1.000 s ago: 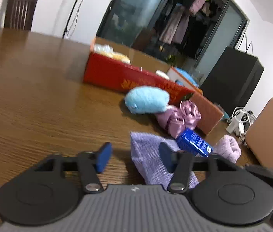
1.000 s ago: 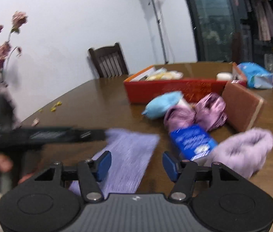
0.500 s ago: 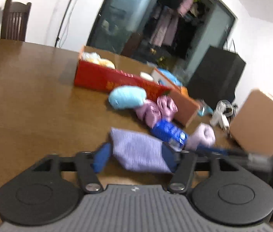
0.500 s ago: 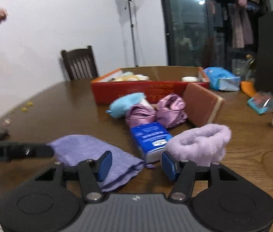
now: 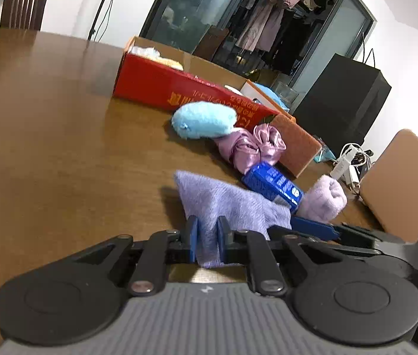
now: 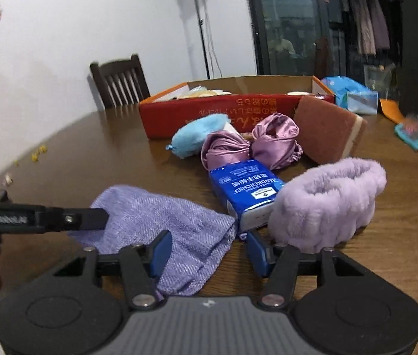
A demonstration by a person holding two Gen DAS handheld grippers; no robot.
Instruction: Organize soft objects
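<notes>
The lilac cloth [image 5: 226, 204], lying on the desk [image 5: 61, 148] beside the blue tissue pack [image 6: 246, 188], had just been pinched at its near corner as my left gripper [image 5: 207, 238] closed, while my right gripper [image 6: 206, 250], narrowing but unclamped, straddled its other end, so I judged a fold could begin.

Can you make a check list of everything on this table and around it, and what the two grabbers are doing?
Surface: brown wooden table, bare on the near left.
Job's things: purple cloth; fluffy lilac band; blue plush; satin bag.
Clutter: tissue pack, red box, brown sponge.
Grippers: left hand-held gripper has just closed, pinching the cloth's edge; right hand-held gripper open, jaws just narrowing over the cloth's corner, not pressing it.
Cables: white plugs and cords at the far right edge.
Surroundings: chair, light stand, hanging clothes.
</notes>
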